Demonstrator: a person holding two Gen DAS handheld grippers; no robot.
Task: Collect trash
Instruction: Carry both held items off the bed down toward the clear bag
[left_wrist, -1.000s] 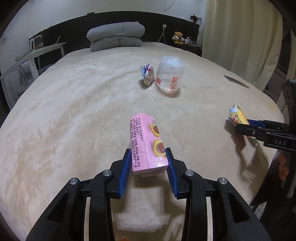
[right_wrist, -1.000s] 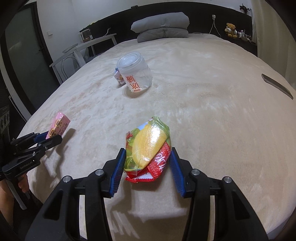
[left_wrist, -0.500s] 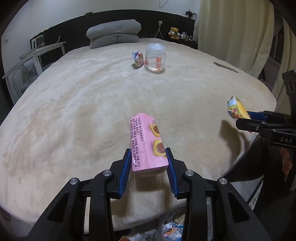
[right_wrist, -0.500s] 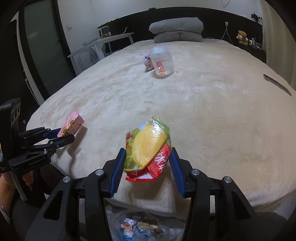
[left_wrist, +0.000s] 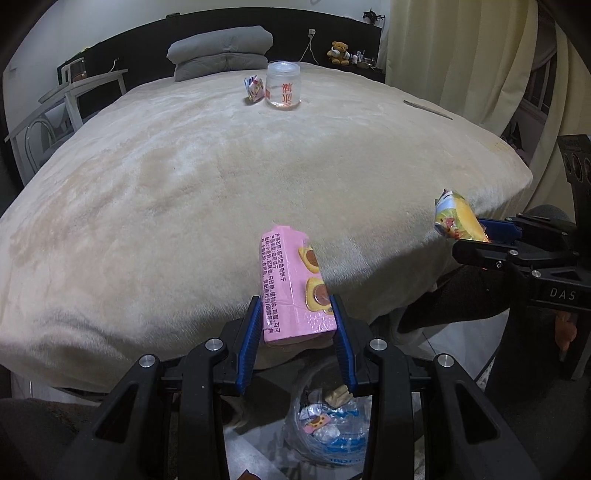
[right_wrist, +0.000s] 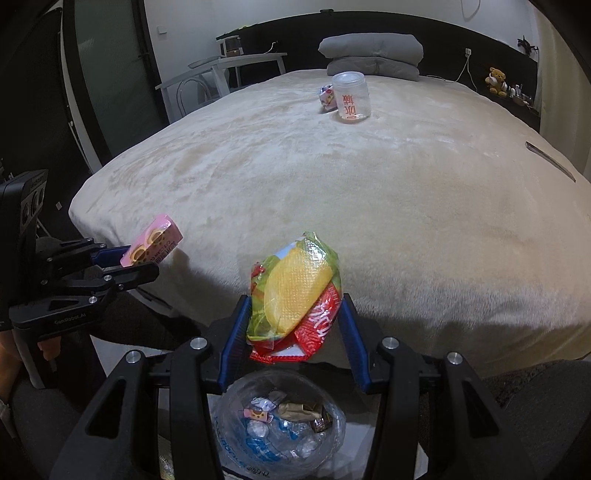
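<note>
My left gripper (left_wrist: 295, 325) is shut on a pink snack box (left_wrist: 291, 288), held over the near edge of the bed (left_wrist: 166, 206). The right gripper (right_wrist: 295, 325) is shut on a crumpled yellow, green and red snack wrapper (right_wrist: 295, 288). Each gripper shows in the other's view: the right gripper (left_wrist: 480, 240) with the wrapper (left_wrist: 458, 218), the left gripper (right_wrist: 125, 262) with the box (right_wrist: 151, 247). Below both, on the floor, a clear plastic trash bag (right_wrist: 280, 417) (left_wrist: 328, 432) holds several wrappers. A clear plastic jar (left_wrist: 283, 85) (right_wrist: 351, 96) and a small crumpled packet (left_wrist: 253, 88) (right_wrist: 327, 98) rest far up the bed.
Grey pillows (left_wrist: 221, 50) lie at the black headboard. A white chair and desk (right_wrist: 221, 74) stand to the left of the bed, cream curtains (left_wrist: 461, 55) to the right. A dark flat object (right_wrist: 550, 160) lies near the bed's right edge. The person's dark-clad legs (right_wrist: 535, 413) flank the bag.
Both grippers have pulled back from over the bed to past its near edge, each keeping its item. The trash bag on the floor has come into view beneath them.
</note>
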